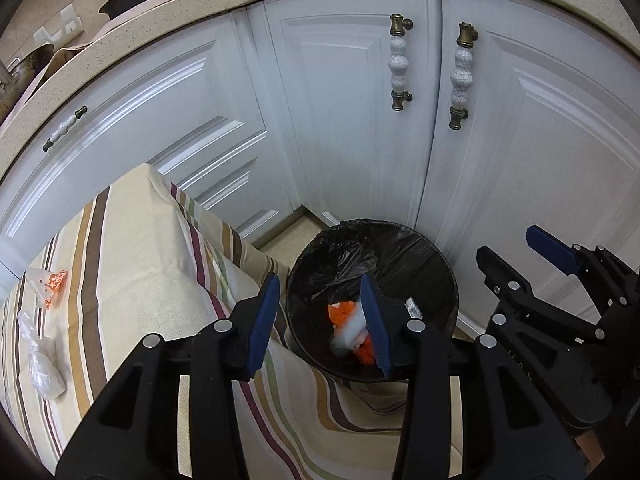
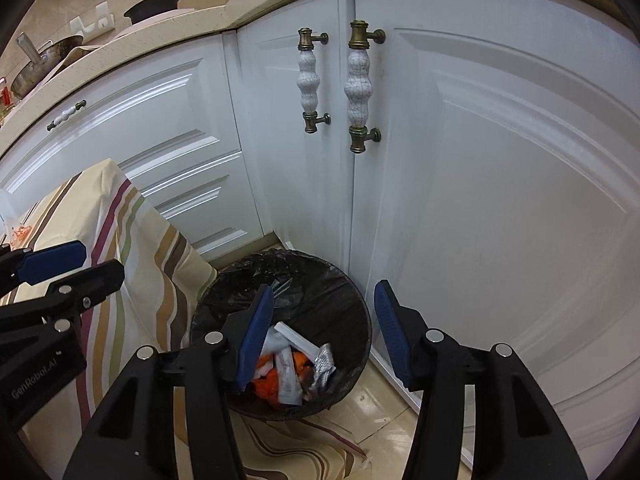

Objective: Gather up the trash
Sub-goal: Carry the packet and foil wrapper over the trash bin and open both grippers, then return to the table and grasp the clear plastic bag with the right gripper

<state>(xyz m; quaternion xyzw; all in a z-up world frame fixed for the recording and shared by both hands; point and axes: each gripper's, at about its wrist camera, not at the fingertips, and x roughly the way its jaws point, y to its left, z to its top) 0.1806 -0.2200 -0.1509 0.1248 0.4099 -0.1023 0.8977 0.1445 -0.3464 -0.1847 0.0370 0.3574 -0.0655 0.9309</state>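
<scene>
A round black bin (image 1: 436,276) with a black liner stands on the floor against the white cabinets; it also shows in the right wrist view (image 2: 352,312). Orange and white wrappers (image 2: 288,368) lie inside it, and a blurred orange and white piece (image 1: 346,326) shows over its opening in the left wrist view. My left gripper (image 1: 326,320) is open and empty above the bin's left rim. My right gripper (image 2: 324,330) is open and empty above the bin. A clear bag with orange bits (image 1: 50,282) and a crumpled clear wrapper (image 1: 42,364) lie on the striped tablecloth (image 1: 140,260).
White cabinet doors with ceramic handles (image 1: 398,62) stand close behind the bin. The cloth-covered table sits just left of the bin, its cloth hanging to the floor (image 2: 132,264). Pots (image 2: 40,64) stand on the speckled counter (image 2: 168,20) at upper left.
</scene>
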